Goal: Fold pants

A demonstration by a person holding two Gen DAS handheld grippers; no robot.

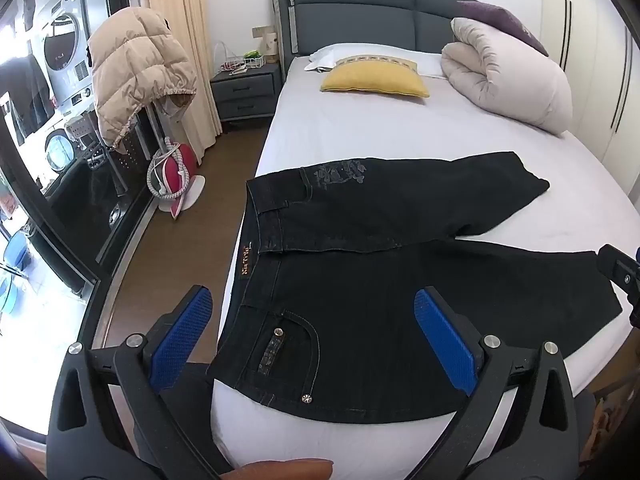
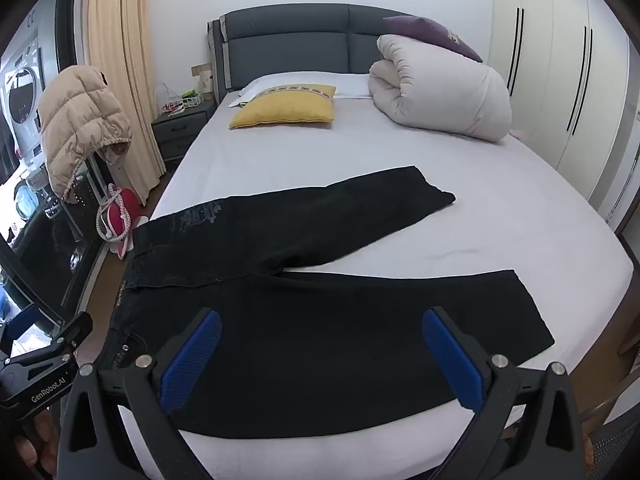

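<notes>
Black jeans [image 1: 360, 280] lie flat on the bed's white sheet [image 1: 360, 128], waistband at the left bed edge, both legs spread to the right in a V. In the right wrist view the jeans [image 2: 320, 320] fill the near part of the bed. My left gripper [image 1: 314, 304] is open and empty, hovering over the waist and front pocket. My right gripper [image 2: 322, 328] is open and empty, hovering over the near leg. Each gripper's edge shows in the other's view, the right one [image 1: 620, 276] and the left one [image 2: 44, 360].
A yellow pillow [image 1: 374, 80], a rolled white duvet [image 1: 508, 76] and a purple cushion [image 1: 500, 20] lie near the grey headboard. A nightstand [image 1: 246, 88], a beige puffer jacket [image 1: 136, 68] on a rack and a red iron [image 1: 176, 172] stand left of the bed. Wardrobe doors [image 2: 560, 80] stand on the right.
</notes>
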